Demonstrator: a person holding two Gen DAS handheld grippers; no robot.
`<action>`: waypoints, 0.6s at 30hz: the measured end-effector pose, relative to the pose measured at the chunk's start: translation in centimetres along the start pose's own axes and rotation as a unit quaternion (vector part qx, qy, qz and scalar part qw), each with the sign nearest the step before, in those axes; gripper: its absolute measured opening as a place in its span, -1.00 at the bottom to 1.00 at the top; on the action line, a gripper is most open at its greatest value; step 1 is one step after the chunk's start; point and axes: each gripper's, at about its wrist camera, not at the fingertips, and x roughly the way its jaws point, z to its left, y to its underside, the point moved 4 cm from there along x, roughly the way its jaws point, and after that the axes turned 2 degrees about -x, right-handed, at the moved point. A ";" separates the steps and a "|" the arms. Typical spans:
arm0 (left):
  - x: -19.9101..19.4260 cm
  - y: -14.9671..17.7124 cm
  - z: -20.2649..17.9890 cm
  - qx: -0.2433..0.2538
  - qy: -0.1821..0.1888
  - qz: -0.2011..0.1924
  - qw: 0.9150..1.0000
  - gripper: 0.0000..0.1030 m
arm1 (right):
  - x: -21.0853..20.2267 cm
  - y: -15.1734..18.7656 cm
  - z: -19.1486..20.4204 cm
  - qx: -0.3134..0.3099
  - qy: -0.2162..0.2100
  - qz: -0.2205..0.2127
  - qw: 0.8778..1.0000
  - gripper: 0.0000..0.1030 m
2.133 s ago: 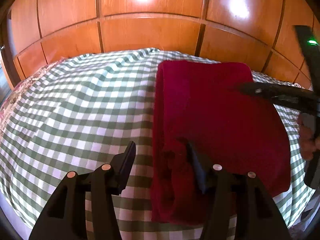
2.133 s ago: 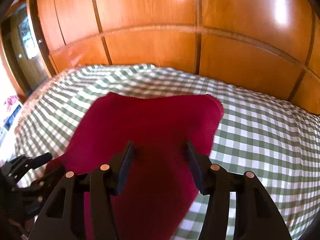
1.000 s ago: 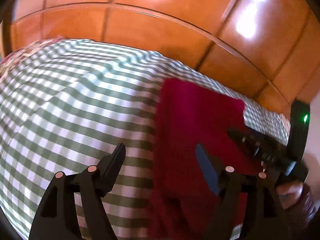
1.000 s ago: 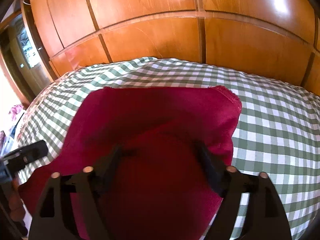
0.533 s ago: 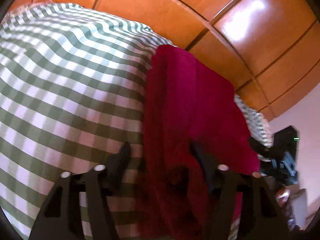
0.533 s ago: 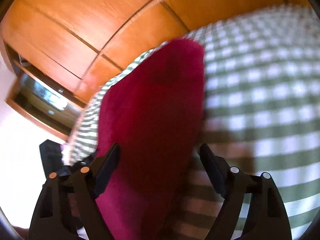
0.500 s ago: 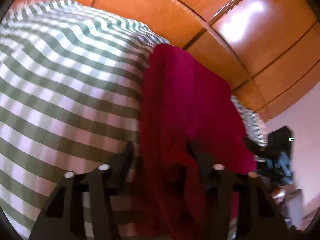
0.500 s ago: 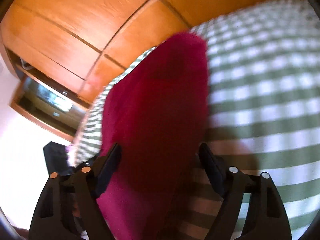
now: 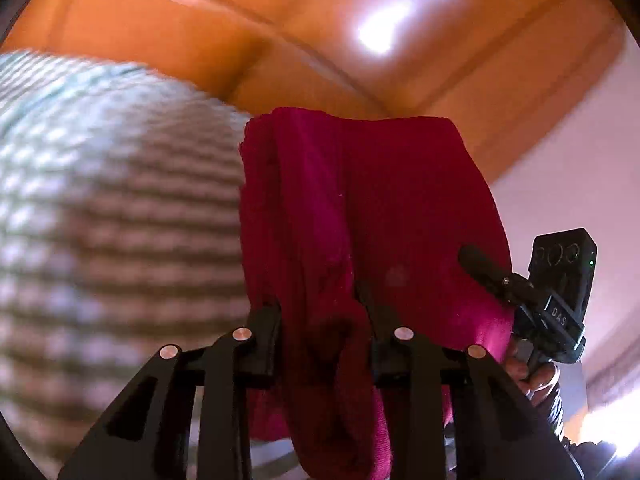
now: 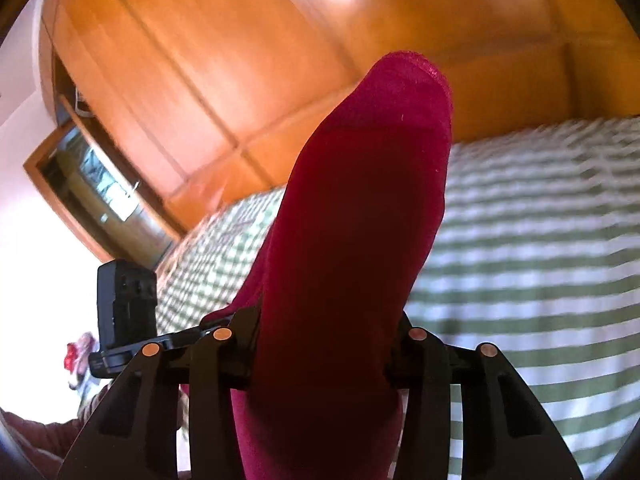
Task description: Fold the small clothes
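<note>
The red cloth [image 9: 360, 208] hangs bunched between both my tools, lifted off the green-checked bedspread [image 9: 112, 216]; my left hand-held gripper [image 9: 324, 320] is closing, a thick fold of fabric pinched in its jaws; my right hand-held gripper [image 10: 328, 328] is closing too, its jaws pressing a wide roll of the same cloth. I judge this the lift that starts the next fold; next I should carry the held edge over the far edge and lay it flat, corners matched.
</note>
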 end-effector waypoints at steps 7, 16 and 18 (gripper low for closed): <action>12.1 -1.4 -10.9 0.098 0.011 0.071 0.993 -0.43 | -10.3 -1.2 -10.8 0.068 0.093 -0.066 0.991 -0.16; 20.2 2.7 -11.3 0.121 -0.048 0.148 0.980 -0.27 | -11.0 7.3 -22.2 0.220 0.148 -0.034 0.964 0.29; 19.3 2.8 -11.3 0.129 -0.059 0.144 0.979 -0.26 | -12.2 6.4 -22.0 0.204 0.165 -0.043 0.964 0.30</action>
